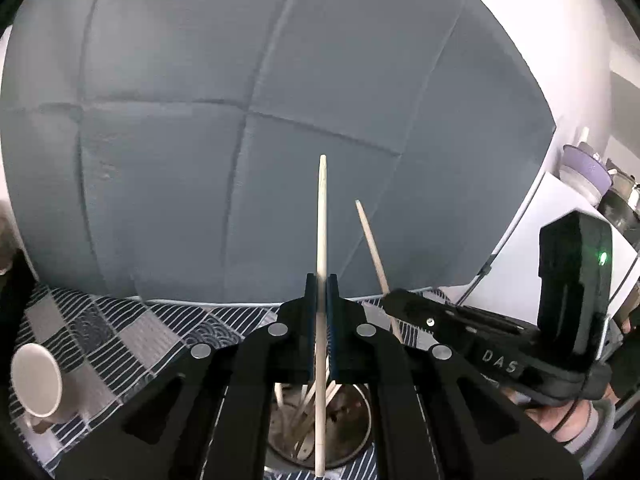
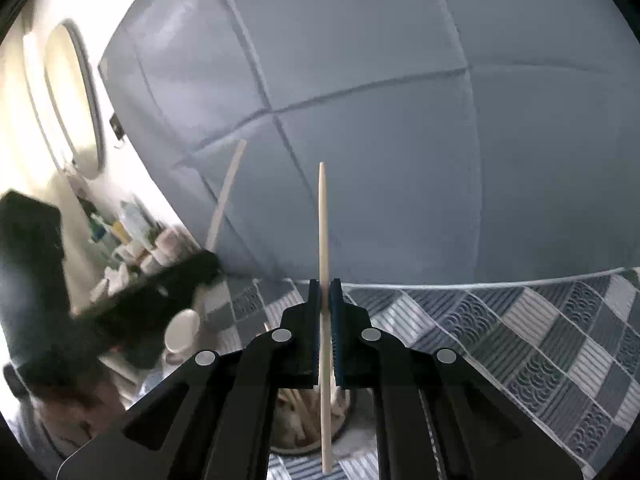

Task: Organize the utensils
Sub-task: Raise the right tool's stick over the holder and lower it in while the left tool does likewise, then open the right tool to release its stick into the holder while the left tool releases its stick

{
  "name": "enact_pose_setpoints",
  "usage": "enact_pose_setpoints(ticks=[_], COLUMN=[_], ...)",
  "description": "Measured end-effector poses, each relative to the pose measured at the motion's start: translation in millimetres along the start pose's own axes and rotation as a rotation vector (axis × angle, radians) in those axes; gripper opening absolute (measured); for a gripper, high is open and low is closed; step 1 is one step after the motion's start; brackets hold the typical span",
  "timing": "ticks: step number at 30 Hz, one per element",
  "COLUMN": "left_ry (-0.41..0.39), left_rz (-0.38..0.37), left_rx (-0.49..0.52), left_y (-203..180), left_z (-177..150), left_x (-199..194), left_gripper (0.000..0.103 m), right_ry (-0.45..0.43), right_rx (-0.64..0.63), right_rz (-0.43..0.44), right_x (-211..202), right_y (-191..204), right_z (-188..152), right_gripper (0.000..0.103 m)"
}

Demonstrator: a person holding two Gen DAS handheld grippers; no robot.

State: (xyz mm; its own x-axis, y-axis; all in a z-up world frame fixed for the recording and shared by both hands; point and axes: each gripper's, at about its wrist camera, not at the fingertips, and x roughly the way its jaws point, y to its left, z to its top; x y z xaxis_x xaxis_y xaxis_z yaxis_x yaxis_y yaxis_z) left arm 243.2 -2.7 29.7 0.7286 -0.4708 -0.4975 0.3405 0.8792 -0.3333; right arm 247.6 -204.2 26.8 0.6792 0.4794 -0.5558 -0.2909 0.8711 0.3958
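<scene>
Above the holder (image 1: 320, 424), the left gripper (image 1: 321, 292) pinches one chopstick (image 1: 321, 220); the right gripper (image 2: 325, 300) pinches another (image 2: 323, 232) (cup (image 1: 38, 384) left of the holder).

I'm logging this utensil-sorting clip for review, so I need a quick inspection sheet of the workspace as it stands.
Surface: checked blue-grey tablecloth.
Job's things: one wooden chopstick in the left gripper, another chopstick in the right gripper; round metal holder below, with more wooden utensils inside.
Clutter: white mug lying on its side on the cloth.
Grippers: both jaws shut on their chopsticks, above the holder.
Cables: nothing seen.
Surroundings: grey padded panel behind the table; shelf of bottles, blurred; oval mirror.
</scene>
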Motion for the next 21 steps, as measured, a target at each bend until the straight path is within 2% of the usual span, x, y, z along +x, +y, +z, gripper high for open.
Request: enact_pose_setpoints(ticks=[4,8,11,21], left_ry=[-0.03,-0.07,-0.09,-0.115], left_rz=[-0.03,-0.02,0.01,0.006], left_rx=[-0.021,-0.022,-0.004,0.025], left_y=[7,12,11,14], left_z=[-13,-26,-35,-59], left_x=[9,14,20,31], left_gripper=[0.005,0.005,0.005,0.005], right_ry=[-0.042,-0.09,-0.092,-0.103], right_rx=[0.023,0.016,0.013,0.016], right_rz=[0.056,0.113,0.129,0.131], right_x=[6,11,19,35], right_y=[2,4,3,-12], right_z=[0,-6,-14,-40], right_gripper=[0.005,0.005,0.005,0.005])
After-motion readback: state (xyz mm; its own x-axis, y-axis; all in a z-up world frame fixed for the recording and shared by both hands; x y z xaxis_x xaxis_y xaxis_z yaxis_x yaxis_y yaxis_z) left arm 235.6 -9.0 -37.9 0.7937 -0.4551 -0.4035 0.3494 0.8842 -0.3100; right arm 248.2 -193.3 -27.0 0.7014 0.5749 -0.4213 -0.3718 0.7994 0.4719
